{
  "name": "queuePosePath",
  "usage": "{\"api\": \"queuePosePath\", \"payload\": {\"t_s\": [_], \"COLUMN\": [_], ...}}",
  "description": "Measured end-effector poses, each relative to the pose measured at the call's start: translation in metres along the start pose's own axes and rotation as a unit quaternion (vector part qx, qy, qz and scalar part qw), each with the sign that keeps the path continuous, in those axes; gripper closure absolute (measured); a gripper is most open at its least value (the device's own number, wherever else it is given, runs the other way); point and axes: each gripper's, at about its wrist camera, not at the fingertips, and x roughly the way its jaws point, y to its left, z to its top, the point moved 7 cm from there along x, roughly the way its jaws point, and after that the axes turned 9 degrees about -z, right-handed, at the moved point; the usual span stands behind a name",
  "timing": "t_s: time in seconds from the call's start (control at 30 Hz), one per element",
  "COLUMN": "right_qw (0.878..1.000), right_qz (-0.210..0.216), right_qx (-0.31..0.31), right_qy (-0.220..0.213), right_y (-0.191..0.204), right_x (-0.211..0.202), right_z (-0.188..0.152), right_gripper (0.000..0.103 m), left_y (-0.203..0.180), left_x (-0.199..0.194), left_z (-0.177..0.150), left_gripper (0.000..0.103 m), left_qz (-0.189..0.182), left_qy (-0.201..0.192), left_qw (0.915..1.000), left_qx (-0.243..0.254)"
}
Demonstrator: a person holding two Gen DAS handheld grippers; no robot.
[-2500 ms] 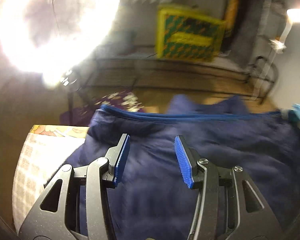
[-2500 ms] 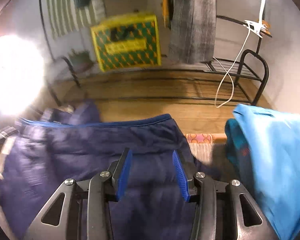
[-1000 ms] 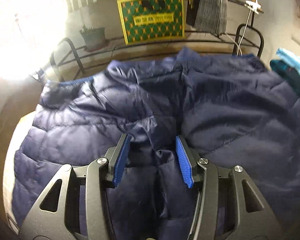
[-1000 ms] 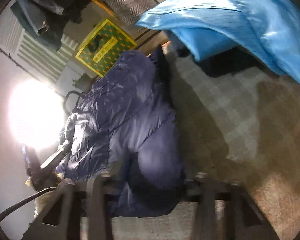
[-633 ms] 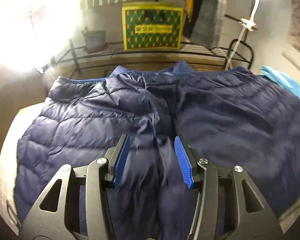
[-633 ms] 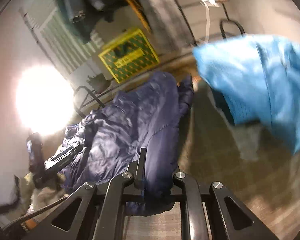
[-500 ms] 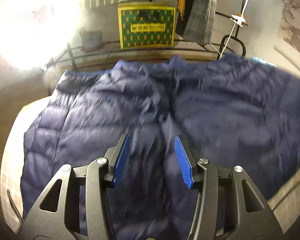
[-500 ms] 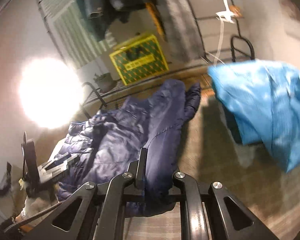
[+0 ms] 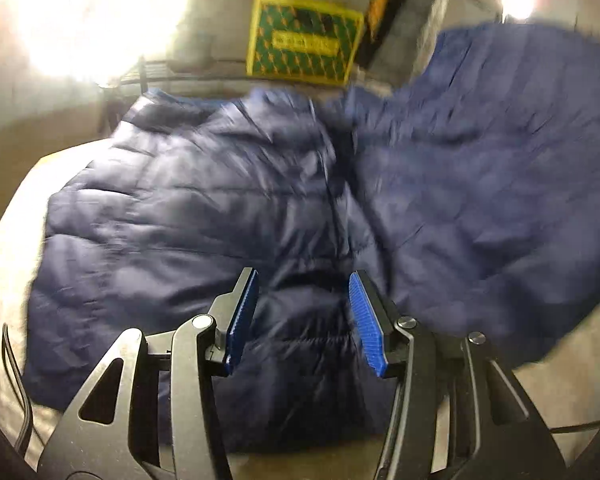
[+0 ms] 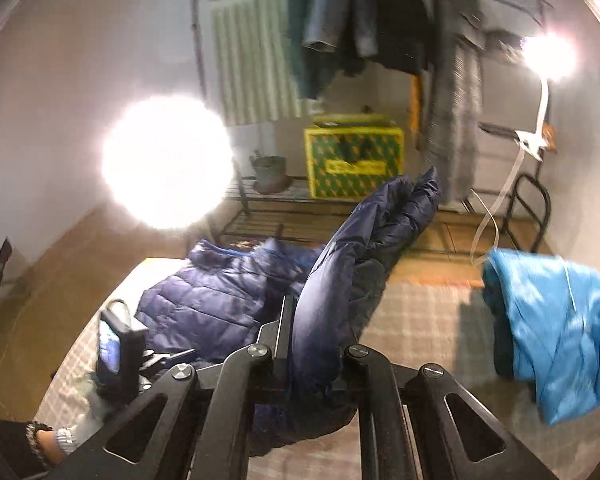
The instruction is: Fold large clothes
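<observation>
Right wrist view: the large navy-blue quilted puffer jacket [image 10: 228, 300] lies spread over a checked beige cloth surface [image 10: 420, 320], its long axis running across the surface from left to right. One side of it is pulled up off the surface into a steep fold that rises toward the far wall. The right claw [image 10: 316, 360] is clamped on that raised part; its jaws have just been closing, and the fabric is pinched tight between them. A crumpled bright-blue garment [image 10: 552, 320] lies apart on the right of the surface. Behind stand a metal rack [image 10: 260, 216] with a yellow-and-green patterned box [image 10: 352, 160], a small potted plant [image 10: 270, 168], hanging dark clothes [image 10: 360, 20] and two glaring lamps.

In the blurred left wrist view the jacket [image 9: 180, 220] fills the frame, its right half lifted. The left claw [image 9: 302, 312] tilts down over the jacket's near edge, its blue-padded jaws partly apart and gripping nothing. A sleeved wrist [image 10: 56, 440] shows at lower left.
</observation>
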Motion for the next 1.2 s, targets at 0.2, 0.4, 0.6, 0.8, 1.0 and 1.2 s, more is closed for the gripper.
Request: {"api": "queuePosePath", "payload": {"t_s": [0.2, 0.4, 0.6, 0.8, 1.0, 1.2], "right_qw": [0.998, 0.994, 0.985, 0.968, 0.952, 0.945], "right_qz": [0.023, 0.057, 0.103, 0.137, 0.129, 0.179], "right_qx": [-0.048, -0.093, -0.137, -0.199, -0.261, -0.238], "right_qy": [-0.014, -0.013, 0.007, 0.061, 0.092, 0.136], "right_y": [0.066, 0.141, 0.233, 0.329, 0.378, 0.380], "right_x": [0.002, 0.015, 0.046, 0.094, 0.128, 0.140], "right_z": [0.019, 0.025, 0.006, -0.054, -0.110, -0.124], "right_gripper": [0.096, 0.096, 0.097, 0.098, 0.098, 0.081], "left_y": [0.048, 0.125, 0.188, 0.213, 0.217, 0.209], "left_x": [-0.116, -0.211, -0.254, -0.271, -0.272, -0.267], "left_z": [0.001, -0.030, -0.075, -0.100, -0.095, -0.084], "left_gripper": [0.053, 0.053, 0.053, 0.053, 0.053, 0.053], "left_qz": [0.022, 0.079, 0.115, 0.129, 0.128, 0.115], "left_qy": [-0.085, -0.139, -0.142, -0.140, -0.141, -0.142], "left_qw": [0.9960, 0.9837, 0.9716, 0.9648, 0.9647, 0.9682], "left_qx": [-0.020, -0.081, -0.150, -0.182, -0.181, -0.171]}}
